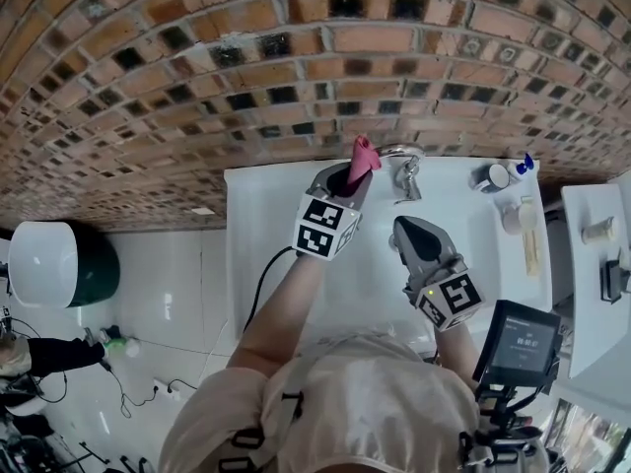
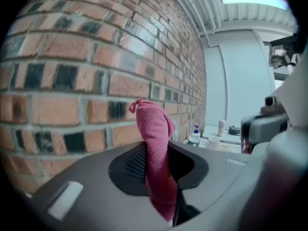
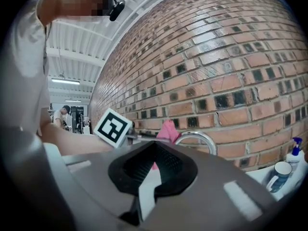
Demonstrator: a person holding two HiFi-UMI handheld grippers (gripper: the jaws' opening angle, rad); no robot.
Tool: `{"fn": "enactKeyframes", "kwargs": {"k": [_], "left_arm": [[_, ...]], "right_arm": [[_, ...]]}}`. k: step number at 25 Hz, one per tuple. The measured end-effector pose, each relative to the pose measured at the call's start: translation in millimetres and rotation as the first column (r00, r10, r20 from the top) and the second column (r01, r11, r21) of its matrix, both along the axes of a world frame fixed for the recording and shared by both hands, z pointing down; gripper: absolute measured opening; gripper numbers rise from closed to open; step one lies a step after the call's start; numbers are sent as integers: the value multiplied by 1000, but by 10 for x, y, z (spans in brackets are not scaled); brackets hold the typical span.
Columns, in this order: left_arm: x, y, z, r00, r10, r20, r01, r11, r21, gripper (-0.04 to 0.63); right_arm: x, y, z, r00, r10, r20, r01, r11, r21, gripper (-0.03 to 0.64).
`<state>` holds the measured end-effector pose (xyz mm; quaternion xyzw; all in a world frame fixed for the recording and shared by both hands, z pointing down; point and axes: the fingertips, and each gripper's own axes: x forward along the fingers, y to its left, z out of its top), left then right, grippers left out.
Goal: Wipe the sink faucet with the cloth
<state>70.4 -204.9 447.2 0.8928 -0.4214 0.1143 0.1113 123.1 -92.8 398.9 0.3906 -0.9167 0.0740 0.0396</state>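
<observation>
In the head view my left gripper [image 1: 350, 178] is shut on a pink cloth [image 1: 362, 158], which sticks up past its tips, right beside the chrome faucet [image 1: 404, 161] on its left. The left gripper view shows the cloth [image 2: 156, 143] pinched upright between the jaws of that gripper [image 2: 159, 177], with the brick wall behind. My right gripper [image 1: 407, 227] hovers over the white sink [image 1: 266, 225], below the faucet. Its jaws [image 3: 154, 172] stand nearly together with nothing between them. Beyond them are the faucet's arc [image 3: 199, 138] and the cloth [image 3: 168, 130].
A brick wall [image 1: 296, 57] rises directly behind the sink. A mug [image 1: 493, 177] and a soap bottle [image 1: 523, 168] stand on the sink's right rim. A white counter [image 1: 592, 264] and a screen device [image 1: 523, 338] are at the right. At the far left stands a white bin [image 1: 44, 264].
</observation>
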Motion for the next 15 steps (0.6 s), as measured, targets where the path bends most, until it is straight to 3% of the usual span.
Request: {"fn": "enactKeyframes", "kwargs": {"k": [2, 4, 7, 15], "left_arm": [[252, -41, -450, 998, 48, -34, -44, 995, 94, 83], [519, -92, -708, 992, 108, -70, -100, 988, 116, 83], [799, -110, -666, 984, 149, -98, -143, 987, 73, 83], [1033, -153, 49, 983, 135, -122, -148, 983, -112, 83]], "right_arm": [[77, -10, -29, 1000, 19, 7, -19, 1000, 4, -9], [189, -38, -56, 999, 52, 17, -52, 999, 12, -9], [401, -52, -76, 994, 104, 22, -105, 994, 20, -9], [747, -15, 72, 982, 186, 28, -186, 982, -16, -9]]}}
